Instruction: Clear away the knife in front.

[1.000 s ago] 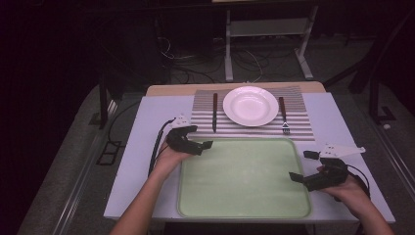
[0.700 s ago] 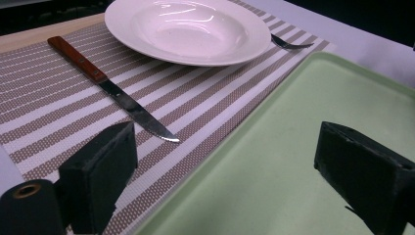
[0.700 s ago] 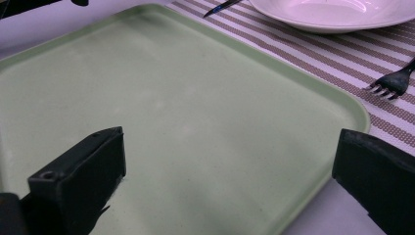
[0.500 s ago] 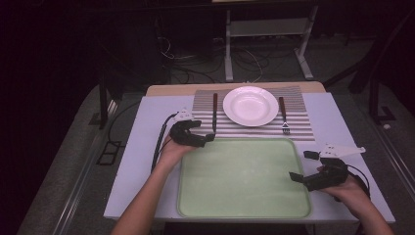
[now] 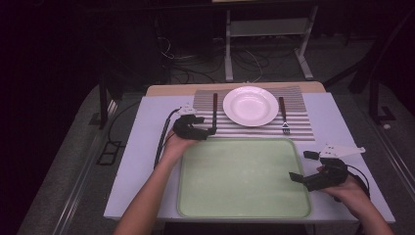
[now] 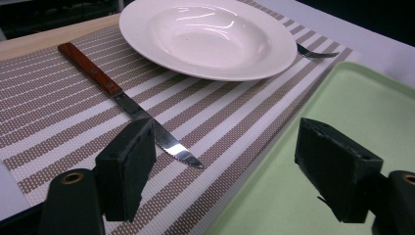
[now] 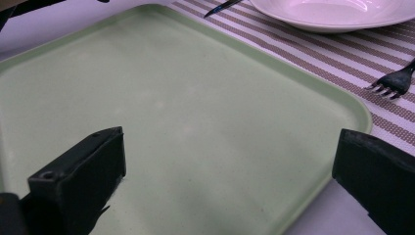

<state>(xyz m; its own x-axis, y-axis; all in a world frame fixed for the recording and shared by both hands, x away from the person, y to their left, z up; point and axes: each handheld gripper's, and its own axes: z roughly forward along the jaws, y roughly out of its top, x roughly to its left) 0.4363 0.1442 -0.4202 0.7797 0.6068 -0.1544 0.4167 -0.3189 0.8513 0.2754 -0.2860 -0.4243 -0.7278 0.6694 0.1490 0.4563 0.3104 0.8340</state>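
**Gloss, weave and matt plastic**

The white plate [image 6: 205, 36] looks glazed and glossy. The knife [image 6: 128, 103] has a reddish wooden handle and a shiny metal blade. The striped placemat [image 6: 58, 122] looks coarsely woven. The green tray [image 7: 186, 122] is smooth, matt plastic. The black fingers [image 6: 125, 169] look matt.

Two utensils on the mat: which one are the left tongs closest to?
The knife, with the wooden handle, left of the plate. The left tongs sit open at its blade tip; the fork lies across the plate.
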